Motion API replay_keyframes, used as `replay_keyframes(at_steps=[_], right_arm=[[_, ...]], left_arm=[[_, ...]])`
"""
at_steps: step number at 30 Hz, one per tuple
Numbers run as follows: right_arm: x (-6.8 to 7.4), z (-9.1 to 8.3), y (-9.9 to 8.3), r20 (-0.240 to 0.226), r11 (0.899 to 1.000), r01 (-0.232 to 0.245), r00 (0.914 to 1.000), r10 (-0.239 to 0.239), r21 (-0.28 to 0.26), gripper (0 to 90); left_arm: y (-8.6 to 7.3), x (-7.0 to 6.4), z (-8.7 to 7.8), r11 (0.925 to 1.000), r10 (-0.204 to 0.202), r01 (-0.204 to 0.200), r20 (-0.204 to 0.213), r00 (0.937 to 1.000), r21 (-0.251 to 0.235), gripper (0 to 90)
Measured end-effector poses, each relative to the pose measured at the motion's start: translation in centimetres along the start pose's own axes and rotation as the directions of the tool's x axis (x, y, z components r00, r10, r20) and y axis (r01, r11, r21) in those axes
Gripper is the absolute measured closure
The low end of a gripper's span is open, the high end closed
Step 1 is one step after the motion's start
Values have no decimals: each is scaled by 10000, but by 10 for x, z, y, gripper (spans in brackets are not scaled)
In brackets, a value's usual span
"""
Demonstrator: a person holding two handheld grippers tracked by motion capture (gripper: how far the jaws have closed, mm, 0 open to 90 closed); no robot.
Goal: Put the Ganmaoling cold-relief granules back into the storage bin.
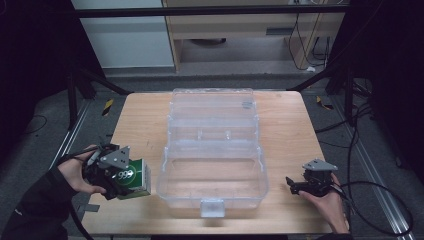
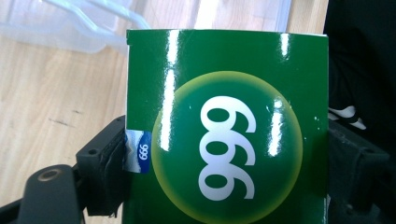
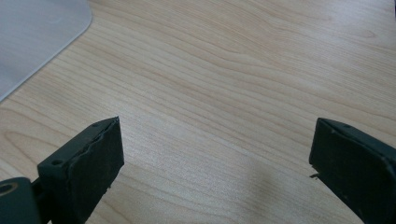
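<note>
A green box (image 1: 136, 176) printed with "999" sits at the table's front left, and my left gripper (image 1: 119, 179) is shut on it. In the left gripper view the green box (image 2: 229, 130) stands between the two black jaws, which press on its sides. A clear plastic storage case (image 1: 214, 150) lies open in the middle of the table, its lid laid back. My right gripper (image 1: 291, 185) rests low over the table at the front right, open. In the right gripper view its jaws stand wide apart over bare wood, and a corner of the clear case (image 3: 32, 37) shows at upper left.
The wooden table (image 1: 290, 130) has bare wood to the right and left of the case. Black frame bars and cables (image 1: 360, 120) run around the table's far and right sides. A person's hands hold both grippers at the near edge.
</note>
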State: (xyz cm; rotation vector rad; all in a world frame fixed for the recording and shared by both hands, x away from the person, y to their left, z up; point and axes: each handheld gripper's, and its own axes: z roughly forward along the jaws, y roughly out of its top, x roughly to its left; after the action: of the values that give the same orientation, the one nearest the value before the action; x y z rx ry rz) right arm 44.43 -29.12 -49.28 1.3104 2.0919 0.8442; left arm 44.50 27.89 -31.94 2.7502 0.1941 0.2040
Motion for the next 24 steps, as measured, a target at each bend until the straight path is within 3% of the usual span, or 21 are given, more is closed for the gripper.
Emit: replay_keyframes(at_steps=[13, 24], right_arm=[[-1, 0, -1, 6, 10000, -66, 10000, 66, 24, 34], [-1, 0, -1, 7, 10000, -50, 10000, 50, 48, 34]], left_arm=[[32, 4, -8, 9996, 282, -282, -26, 9996, -98, 150], [66, 8, 1, 9964, 829, -826, 128, 9965, -213, 150]])
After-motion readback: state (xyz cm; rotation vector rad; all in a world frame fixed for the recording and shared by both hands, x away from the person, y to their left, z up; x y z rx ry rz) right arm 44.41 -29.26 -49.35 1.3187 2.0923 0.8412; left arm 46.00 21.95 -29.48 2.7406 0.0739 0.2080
